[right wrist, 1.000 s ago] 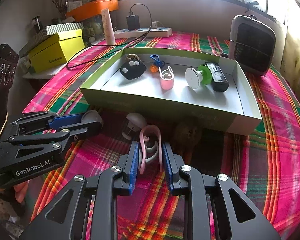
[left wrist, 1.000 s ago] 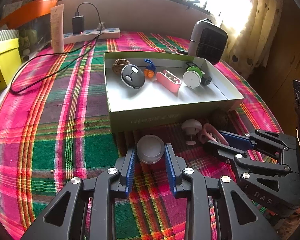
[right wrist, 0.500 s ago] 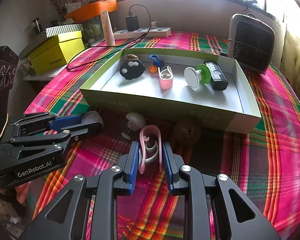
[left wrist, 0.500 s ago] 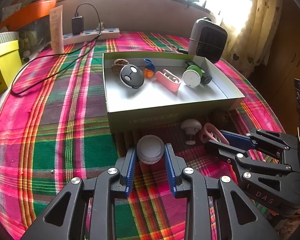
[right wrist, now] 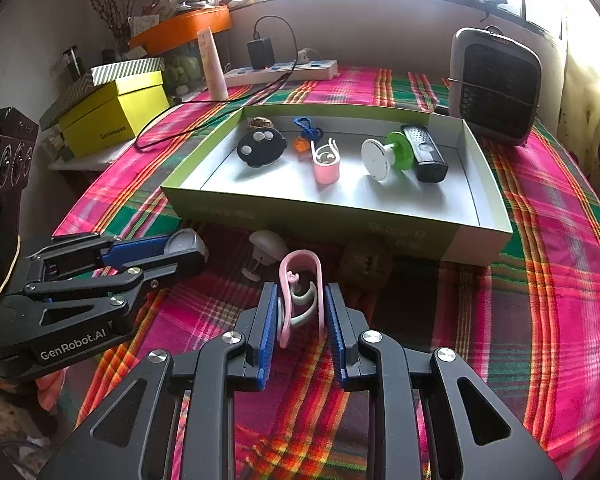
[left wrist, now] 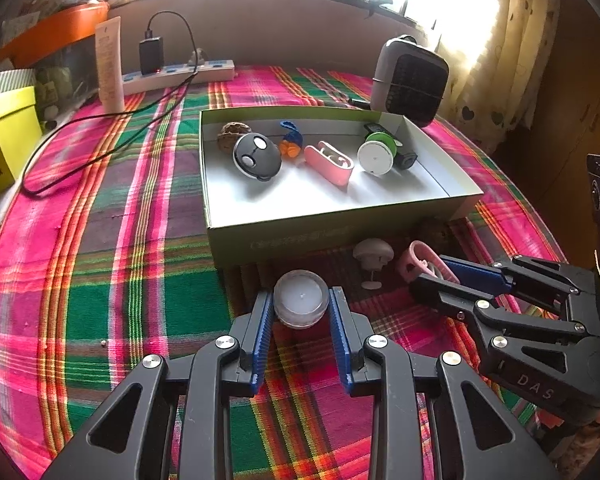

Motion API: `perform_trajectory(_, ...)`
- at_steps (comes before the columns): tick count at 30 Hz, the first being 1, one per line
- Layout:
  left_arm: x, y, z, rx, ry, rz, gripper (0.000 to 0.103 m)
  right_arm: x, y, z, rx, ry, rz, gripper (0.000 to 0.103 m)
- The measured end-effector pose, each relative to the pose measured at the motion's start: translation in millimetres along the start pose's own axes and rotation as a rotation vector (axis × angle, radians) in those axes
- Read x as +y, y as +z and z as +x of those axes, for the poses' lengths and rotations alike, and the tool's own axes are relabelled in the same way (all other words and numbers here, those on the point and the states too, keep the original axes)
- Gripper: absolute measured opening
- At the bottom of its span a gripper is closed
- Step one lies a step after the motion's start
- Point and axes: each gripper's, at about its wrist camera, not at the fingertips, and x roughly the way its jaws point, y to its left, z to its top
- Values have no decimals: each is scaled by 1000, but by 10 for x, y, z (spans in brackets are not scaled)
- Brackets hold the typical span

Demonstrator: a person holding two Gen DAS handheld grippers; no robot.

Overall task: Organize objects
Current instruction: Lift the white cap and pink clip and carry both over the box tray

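The left gripper (left wrist: 301, 312), at the bottom centre of the left wrist view, has its jaws pinching a small round white tealight (left wrist: 301, 298) that sits on the plaid-covered desk (left wrist: 100, 240). In the right wrist view the same gripper shows at the left edge, its black body printed "GenRobot.AI".

The right gripper (right wrist: 301, 316), bottom centre of its own view, has its jaws pressed against a pink clip (right wrist: 302, 292) with a pale curl inside it. Seen at the lower right of the left wrist view, its body reads "DAS".

Just above both grippers lies the near wall of a shallow green-sided box (right wrist: 340, 228); the faint print on that wall cannot be read. Between wall and grippers stand a white mushroom-shaped piece (right wrist: 266, 248) and a brown nut (right wrist: 366, 264), so room there is tight. Inside the box, a dark round gadget (right wrist: 260, 148), a pink case (right wrist: 326, 168), a green-and-white spool (right wrist: 388, 156) and a black remote (right wrist: 424, 152) line the far half; the near half of the floor is bare.

At the upper left, a yellow box (right wrist: 116, 116) carries small lettering too blurred to read. The cloth to the left of the box is open.
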Motion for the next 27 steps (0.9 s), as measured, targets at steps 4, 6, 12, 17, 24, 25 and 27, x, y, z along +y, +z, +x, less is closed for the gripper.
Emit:
perform_trajectory(4, -9, 15, -27, -7, -3, 0, 26, -11, 12, -34, -6, -1, 2, 25)
perform_trajectory(6, -13, 26, -36, -9, -3, 0, 26, -12, 21, -52, -10, 2, 4, 25)
perform_trajectory(12, -35, 80, -88, -22, -7, 9, 26, -50, 68, -104, -23, 1, 14, 25)
perform_trajectory(17, -62, 151, -123, -38, -6, 14, 26, -101, 120, -156, -40, -10, 22, 25)
perform_trajectory(24, -76, 262, -125, -51, -6, 10, 26, -229, 209, -194, -54, -26, 45, 25)
perform_trajectory(25, -76, 276, -119, -51, -8, 8, 26, -249, 225, -195, -56, -27, 49, 25)
perform_trajectory(27, -83, 305, -111, -53, -10, 9, 26, -286, 258, -189, -55, -36, 51, 25)
